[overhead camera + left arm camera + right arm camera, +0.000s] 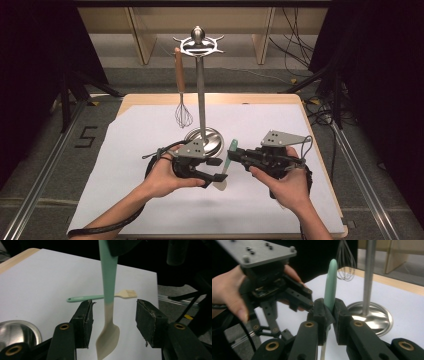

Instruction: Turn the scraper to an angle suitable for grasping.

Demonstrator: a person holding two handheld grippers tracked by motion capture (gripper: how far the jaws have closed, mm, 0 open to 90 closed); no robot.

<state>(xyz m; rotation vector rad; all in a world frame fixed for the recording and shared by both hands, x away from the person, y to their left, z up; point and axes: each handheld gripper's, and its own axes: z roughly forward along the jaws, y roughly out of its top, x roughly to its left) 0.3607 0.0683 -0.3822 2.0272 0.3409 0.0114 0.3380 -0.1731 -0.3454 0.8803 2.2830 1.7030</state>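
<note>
The stand [201, 90] rises at the frame's centre on the table [150, 200], with the whisk [182, 112] hanging just left of its pole. Below it, the spatula [226, 167] stands between the left gripper [216, 170] and right gripper [235, 157]. In the left gripper view a brush [105, 296] lies behind the spatula.

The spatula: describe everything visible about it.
The spatula has a mint-green handle and a cream blade, both with a smooth, silicone-like look. It stands nearly upright, handle up and blade down, the blade close over the white table cover. The right hand-held gripper is shut on the handle. The left hand-held gripper stands open around the blade end, its pads clear of it. A pastry brush lies on the cover behind it.
</note>
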